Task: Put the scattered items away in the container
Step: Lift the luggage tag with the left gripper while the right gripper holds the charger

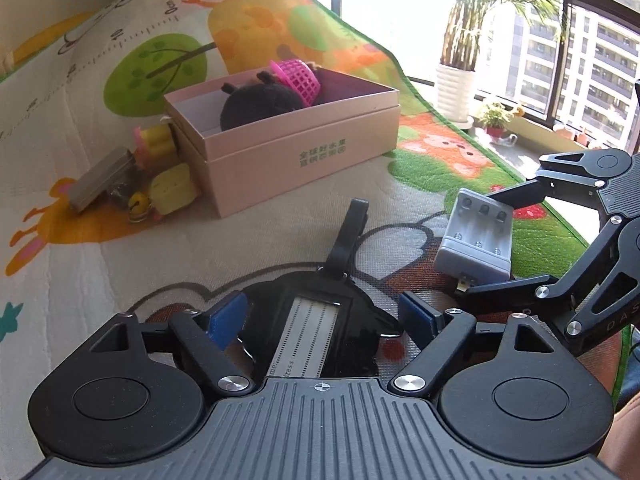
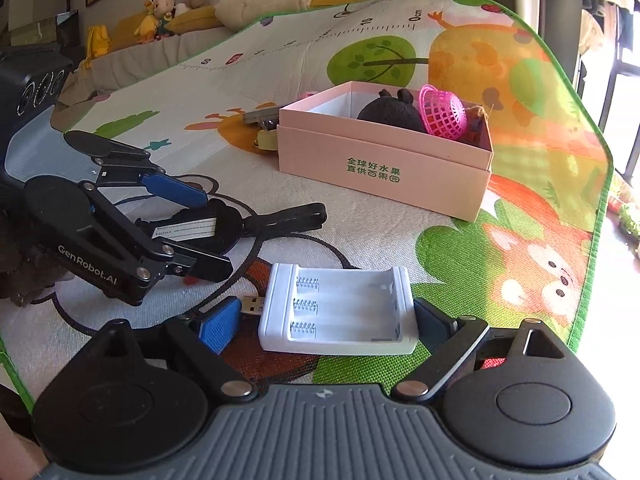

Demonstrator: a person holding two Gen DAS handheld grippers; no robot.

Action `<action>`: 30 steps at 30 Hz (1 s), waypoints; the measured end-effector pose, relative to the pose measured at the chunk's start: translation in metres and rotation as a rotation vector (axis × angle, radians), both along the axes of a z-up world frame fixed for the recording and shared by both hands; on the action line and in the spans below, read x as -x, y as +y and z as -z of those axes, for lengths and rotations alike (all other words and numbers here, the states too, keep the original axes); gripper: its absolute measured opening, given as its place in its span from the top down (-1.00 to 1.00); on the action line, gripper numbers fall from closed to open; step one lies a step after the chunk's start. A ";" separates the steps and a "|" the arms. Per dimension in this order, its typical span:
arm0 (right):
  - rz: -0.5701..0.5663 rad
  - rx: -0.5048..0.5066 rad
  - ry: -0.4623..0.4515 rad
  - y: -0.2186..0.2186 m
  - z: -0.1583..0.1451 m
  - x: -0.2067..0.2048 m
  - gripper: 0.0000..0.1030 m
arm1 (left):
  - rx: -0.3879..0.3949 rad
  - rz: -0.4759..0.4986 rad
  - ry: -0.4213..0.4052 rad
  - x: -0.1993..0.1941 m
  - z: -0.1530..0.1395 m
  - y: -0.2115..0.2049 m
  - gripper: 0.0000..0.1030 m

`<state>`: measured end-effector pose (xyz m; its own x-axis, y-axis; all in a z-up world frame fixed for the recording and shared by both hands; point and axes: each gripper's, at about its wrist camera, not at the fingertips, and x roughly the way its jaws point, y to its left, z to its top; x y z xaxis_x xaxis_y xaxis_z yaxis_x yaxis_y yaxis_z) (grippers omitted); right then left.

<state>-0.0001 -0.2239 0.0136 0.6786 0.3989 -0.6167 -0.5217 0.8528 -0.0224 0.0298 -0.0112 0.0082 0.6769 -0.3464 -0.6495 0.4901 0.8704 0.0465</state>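
A black luggage tag [image 1: 360,332] with a white address card lies on the play mat between the blue pads of my left gripper [image 1: 320,316]. The jaws stand wide, with the pads right beside the tag's edges. From the right wrist view, the left gripper [image 2: 216,234] straddles the tag [image 2: 200,226]. A white battery charger [image 2: 340,312] with a USB plug lies between the pads of my right gripper [image 2: 326,324], also wide open. The pink box [image 1: 288,152] [image 2: 384,160] holds a black plush [image 1: 256,104] and a pink basket [image 1: 298,80].
Small items lie in a heap left of the box: a grey flat piece [image 1: 100,180], yellow pieces [image 1: 172,188] and a little bell [image 1: 138,202]. The mat's green edge [image 2: 600,200] runs along the right. A potted plant [image 1: 456,88] stands by the window.
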 end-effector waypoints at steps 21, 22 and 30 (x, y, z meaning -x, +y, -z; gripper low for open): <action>0.119 -0.079 -0.142 -0.009 -0.032 0.030 -0.76 | 0.205 -0.142 -0.140 0.045 -0.046 0.017 -0.68; 0.123 -0.079 -0.142 -0.009 -0.031 0.030 -0.76 | 0.208 -0.137 -0.144 0.046 -0.048 0.015 -0.68; 0.140 -0.104 -0.167 -0.013 -0.044 0.034 -0.76 | 0.235 -0.087 -0.185 0.057 -0.065 0.007 -0.68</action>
